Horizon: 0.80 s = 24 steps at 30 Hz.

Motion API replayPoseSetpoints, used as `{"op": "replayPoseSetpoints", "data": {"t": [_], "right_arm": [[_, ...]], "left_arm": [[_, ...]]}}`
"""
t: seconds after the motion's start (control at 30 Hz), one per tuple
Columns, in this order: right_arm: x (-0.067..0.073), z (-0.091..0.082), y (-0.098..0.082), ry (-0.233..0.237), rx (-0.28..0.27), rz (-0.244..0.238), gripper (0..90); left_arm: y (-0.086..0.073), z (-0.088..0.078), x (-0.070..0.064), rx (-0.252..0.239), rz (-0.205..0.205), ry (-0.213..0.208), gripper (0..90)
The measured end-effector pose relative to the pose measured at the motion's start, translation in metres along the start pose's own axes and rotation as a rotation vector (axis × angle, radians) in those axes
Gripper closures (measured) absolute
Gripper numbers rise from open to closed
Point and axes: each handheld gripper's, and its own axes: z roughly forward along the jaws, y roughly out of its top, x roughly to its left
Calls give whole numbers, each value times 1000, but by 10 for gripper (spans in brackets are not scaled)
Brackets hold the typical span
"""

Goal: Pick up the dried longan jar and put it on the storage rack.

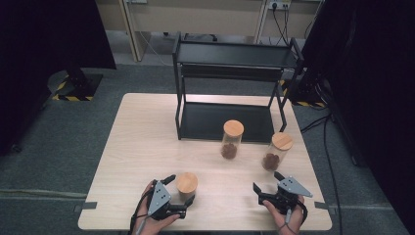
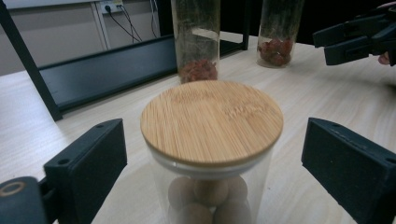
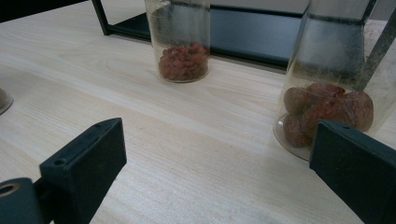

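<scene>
A short glass jar (image 1: 187, 186) with a bamboo lid (image 2: 211, 119) and round pale balls inside stands near the table's front edge. My left gripper (image 1: 180, 190) straddles it, open; in the left gripper view both jaws stand clear of the glass. My right gripper (image 1: 267, 181) is open at the front right, with nothing between its jaws (image 3: 219, 163). A tall jar (image 1: 232, 139) of small red-brown pieces (image 3: 183, 60) stands mid-table. A second jar (image 1: 277, 151) holds larger reddish fruit (image 3: 331, 107) just beyond the right gripper.
A black two-tier metal rack (image 1: 235, 58) stands at the back of the wooden table (image 1: 142, 147), its base plate (image 2: 107, 70) behind the jars. The person's hands come in at the bottom edge. Grey carpet surrounds the table.
</scene>
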Motion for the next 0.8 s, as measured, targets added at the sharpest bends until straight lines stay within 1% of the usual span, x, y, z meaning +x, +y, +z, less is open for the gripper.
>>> {"op": "replayPoseSetpoints", "data": {"t": [0.17,0.33,0.5,0.63,0.8], "right_arm": [[0,0,0,0,-1,-2,42],[1,1,0,0,5,-4,42],[0,0,0,1,3,-4,42],[0,1,0,0,5,-3,42],[0,1,0,0,6,0,42]], "left_arm": [[1,8,1,15,7,-4,77],[0,14,1,31,14,-5,116],[-2,16,2,38,10,-5,152],[-2,17,2,39,17,1,231],[-2,17,2,35,5,-4,248]]}}
